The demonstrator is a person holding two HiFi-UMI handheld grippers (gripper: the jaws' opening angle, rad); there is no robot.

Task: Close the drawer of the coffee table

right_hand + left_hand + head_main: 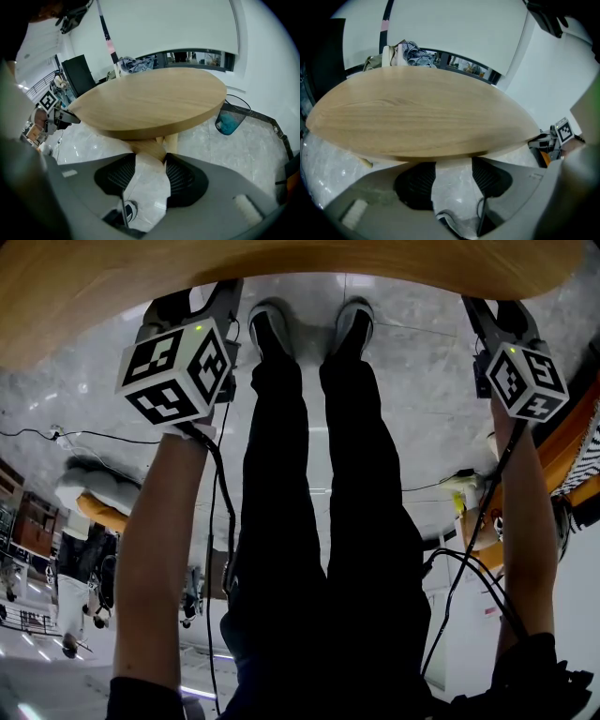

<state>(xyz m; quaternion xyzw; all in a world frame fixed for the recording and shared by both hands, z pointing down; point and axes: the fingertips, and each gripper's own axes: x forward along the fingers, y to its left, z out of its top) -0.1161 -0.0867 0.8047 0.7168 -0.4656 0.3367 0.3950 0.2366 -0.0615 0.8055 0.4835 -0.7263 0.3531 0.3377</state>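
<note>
1. Ahead of both claws, across the far side of every view, stands the coffee table. It has a rounded top of pale wood with fine straight grain and a thick, softened rim, and it rests on light wooden legs over a grey marbled floor.
2. At the table's near rim stands the person, black trouser legs and both shoes pointing toward it, one gripper to either side.
3. Facing the table's near rim, the left gripper has its jaws spread, with only floor showing between them.
4. Further along that rim, the right gripper is likewise spread and grips nothing.
5. Under the top, just beyond the right jaws, a slanted wooden block juts toward the near side. It is probably the drawer, though no front or handle can be made out. If so, the right gripper is the nearer one, and the push would run from the rim inward beneath the top.
</note>
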